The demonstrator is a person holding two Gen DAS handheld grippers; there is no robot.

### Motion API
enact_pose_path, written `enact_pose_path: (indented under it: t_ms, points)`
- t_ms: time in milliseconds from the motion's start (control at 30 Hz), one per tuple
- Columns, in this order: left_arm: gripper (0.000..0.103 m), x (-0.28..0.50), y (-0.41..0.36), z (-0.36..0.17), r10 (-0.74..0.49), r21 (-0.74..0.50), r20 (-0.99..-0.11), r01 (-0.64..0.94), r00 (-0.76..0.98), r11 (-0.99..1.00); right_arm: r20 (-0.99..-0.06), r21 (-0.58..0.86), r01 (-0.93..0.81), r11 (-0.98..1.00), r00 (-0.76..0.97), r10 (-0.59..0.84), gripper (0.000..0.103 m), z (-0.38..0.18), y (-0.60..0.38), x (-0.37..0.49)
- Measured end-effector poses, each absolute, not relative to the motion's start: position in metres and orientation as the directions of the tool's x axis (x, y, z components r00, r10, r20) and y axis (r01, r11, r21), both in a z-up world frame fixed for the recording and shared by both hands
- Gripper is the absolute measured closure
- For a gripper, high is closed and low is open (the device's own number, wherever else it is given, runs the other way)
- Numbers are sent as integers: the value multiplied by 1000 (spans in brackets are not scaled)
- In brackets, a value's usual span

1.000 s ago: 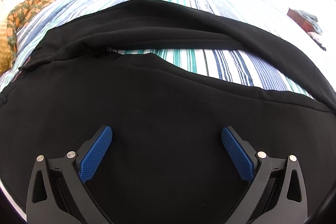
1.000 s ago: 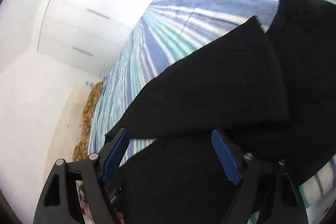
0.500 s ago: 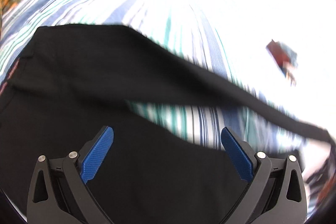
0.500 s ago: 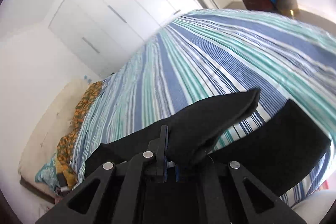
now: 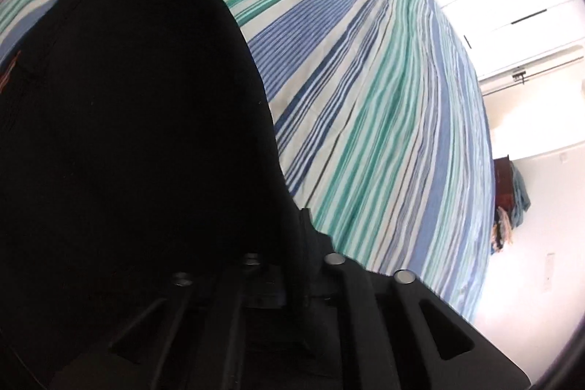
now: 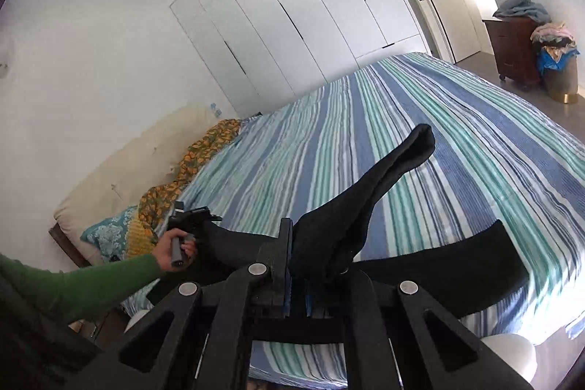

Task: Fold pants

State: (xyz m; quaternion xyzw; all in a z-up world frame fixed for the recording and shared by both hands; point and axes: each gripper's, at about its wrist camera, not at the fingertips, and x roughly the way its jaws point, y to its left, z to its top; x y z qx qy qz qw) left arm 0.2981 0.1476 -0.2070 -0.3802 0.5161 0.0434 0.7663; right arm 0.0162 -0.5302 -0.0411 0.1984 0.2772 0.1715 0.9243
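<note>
Black pants (image 6: 369, 192) lie on a blue, teal and white striped bed (image 6: 475, 141). My right gripper (image 6: 298, 265) is shut on a fold of one leg and holds it up off the bed; the other leg (image 6: 449, 265) lies flat to the right. In the left wrist view the pants (image 5: 128, 119) fill the left side and hang over my left gripper (image 5: 292, 254), which is shut on the cloth. In the right wrist view the left gripper (image 6: 190, 218) shows at the pants' far end, held by a green-sleeved hand.
An orange patterned cloth (image 6: 197, 152) and pillows (image 6: 106, 233) lie at the head of the bed. White wardrobe doors (image 6: 292, 17) stand behind. A dark wooden cabinet (image 6: 512, 50) and a laundry basket (image 6: 559, 72) stand at the right.
Both grippers went from open to shut on the pants, the right one first. Both have lifted the cloth off the bed, and the views now tilt up toward the room.
</note>
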Motion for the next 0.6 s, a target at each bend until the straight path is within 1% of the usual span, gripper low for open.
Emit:
enact_pose_path:
  t_ms: [67, 133, 167, 233, 300, 367, 400, 467, 533, 600]
  points:
    - [98, 279, 151, -182, -342, -572, -789, -406, 511, 713, -498, 472, -153, 868, 766, 406, 98, -63, -546, 31]
    - [98, 262, 152, -142, -333, -583, -748, -330, 574, 742, -525, 465, -114, 878, 763, 377, 98, -77, -559, 52]
    - [98, 249, 151, -113, -320, -584, -714, -277, 623, 763, -529, 464, -102, 880, 765, 368, 98, -80, -565, 64]
    - [97, 212, 153, -71, -270, -546, -658, -199, 703, 814, -486, 475, -118, 872, 791, 372, 98, -69, -572, 86]
    - [94, 174, 154, -55, -219, -500, -632, -176, 743, 848, -436, 453, -146, 879, 824, 362, 98, -48, -577, 102]
    - [93, 137, 154, -74, -225, -512, -650, -200, 726, 836, -454, 422, -144, 895, 821, 346, 98, -39, -583, 112]
    - [92, 127, 146, -94, -232, -512, -670, -213, 705, 832, -476, 417, -126, 900, 813, 334, 98, -41, -588, 113]
    - [92, 110, 119, -153, -223, -456, -751, -244, 621, 856, -546, 430, -70, 900, 774, 321, 98, -65, -605, 113]
    - [92, 102, 104, -206, -230, -408, -829, -270, 510, 872, -670, 429, 25, 903, 679, 300, 97, -110, -619, 113]
    - [93, 95, 93, -238, -243, -398, -860, -292, 448, 870, -816, 359, 130, 924, 524, 243, 97, -165, -630, 117]
